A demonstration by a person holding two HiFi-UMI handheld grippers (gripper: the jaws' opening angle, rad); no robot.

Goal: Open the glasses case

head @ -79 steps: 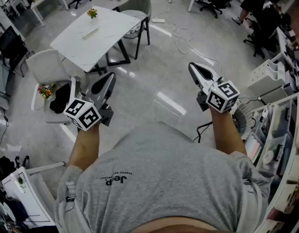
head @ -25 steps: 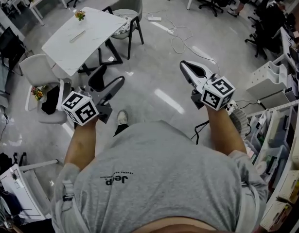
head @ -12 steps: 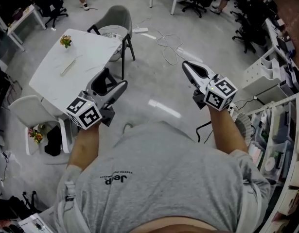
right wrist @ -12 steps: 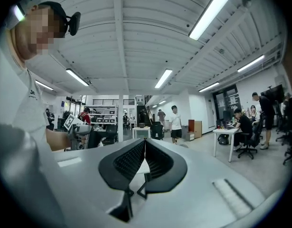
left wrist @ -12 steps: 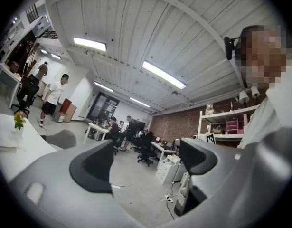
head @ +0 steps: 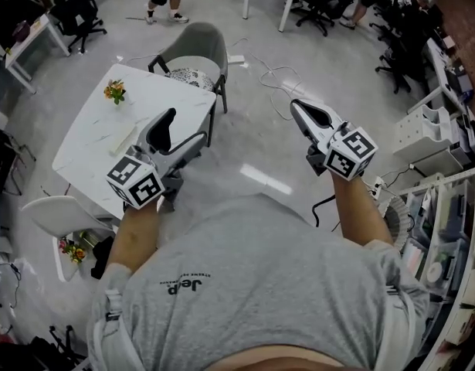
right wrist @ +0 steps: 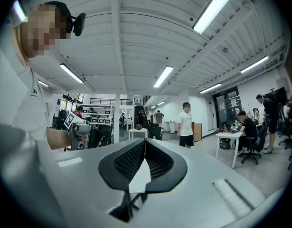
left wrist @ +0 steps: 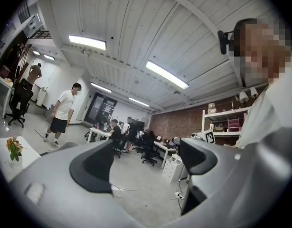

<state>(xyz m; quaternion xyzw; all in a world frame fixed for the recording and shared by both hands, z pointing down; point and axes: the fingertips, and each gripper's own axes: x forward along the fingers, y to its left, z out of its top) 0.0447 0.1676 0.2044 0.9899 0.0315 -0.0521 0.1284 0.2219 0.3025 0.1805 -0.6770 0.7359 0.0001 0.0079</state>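
Raised short of the white counter (head: pixel 86 149)
Left gripper (head: pixel 184 126) jaws wide, empty; right gripper (head: pixel 296 106) jaws pressed together, empty; slim pale object (head: pixel 123 139) lying on counter near flowers (head: pixel 114 91).

White table (head: pixel 90 141) at far left, flowers (head: pixel 114 91) at its far corner, slim pale object (head: pixel 123 140) mid-table, grey floor (head: pixel 252 149), loose cable (head: pixel 277 74).

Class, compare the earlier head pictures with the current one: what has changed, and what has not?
The person walked towards the white table; it and its flowers now lie nearer, close by the left gripper. Nothing was gripped or released. The right gripper stays shut; both stay empty.
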